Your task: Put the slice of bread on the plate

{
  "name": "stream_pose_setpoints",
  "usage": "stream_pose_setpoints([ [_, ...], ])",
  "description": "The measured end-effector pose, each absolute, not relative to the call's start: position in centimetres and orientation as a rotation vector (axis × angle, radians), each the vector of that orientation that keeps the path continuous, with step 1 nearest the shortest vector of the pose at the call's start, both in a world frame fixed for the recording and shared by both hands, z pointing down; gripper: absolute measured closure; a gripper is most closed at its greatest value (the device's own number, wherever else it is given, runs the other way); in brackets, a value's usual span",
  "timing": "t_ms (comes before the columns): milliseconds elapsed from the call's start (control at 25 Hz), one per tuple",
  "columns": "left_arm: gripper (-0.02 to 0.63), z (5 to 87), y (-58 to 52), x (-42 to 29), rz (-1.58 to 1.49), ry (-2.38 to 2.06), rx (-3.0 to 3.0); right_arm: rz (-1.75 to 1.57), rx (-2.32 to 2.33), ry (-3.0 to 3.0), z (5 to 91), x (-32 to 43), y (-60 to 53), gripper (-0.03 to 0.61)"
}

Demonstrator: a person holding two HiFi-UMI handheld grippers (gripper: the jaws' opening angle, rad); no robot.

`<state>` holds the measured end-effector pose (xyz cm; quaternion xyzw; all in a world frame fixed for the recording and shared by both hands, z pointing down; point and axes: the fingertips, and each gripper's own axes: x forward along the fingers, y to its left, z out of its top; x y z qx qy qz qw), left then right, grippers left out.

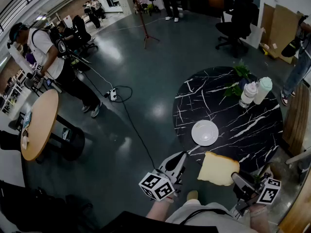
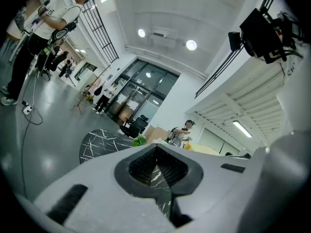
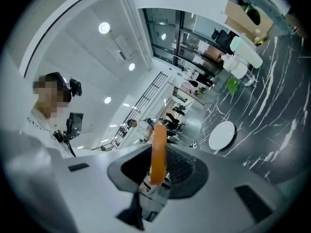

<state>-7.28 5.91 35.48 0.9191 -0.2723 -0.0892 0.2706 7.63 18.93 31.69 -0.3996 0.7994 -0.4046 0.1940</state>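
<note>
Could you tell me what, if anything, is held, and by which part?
The right gripper grips the slice of bread by its crust edge; the left gripper holds nothing.

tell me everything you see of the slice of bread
The slice of bread is pale yellow and squarish, its orange-brown crust edge-on in the right gripper view. The right tongs clamp its right edge, holding it over the near rim of the black marble table, short of the white plate and clear of it.
</note>
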Motion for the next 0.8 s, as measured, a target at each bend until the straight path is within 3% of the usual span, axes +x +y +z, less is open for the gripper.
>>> stream_pose_setpoints([
  [800,0.605,34.6,-0.3,-9.6,-0.329,-0.946,2.423,-1.179,-0.929,2.370,31.9,7.5,10.2,0.494],
])
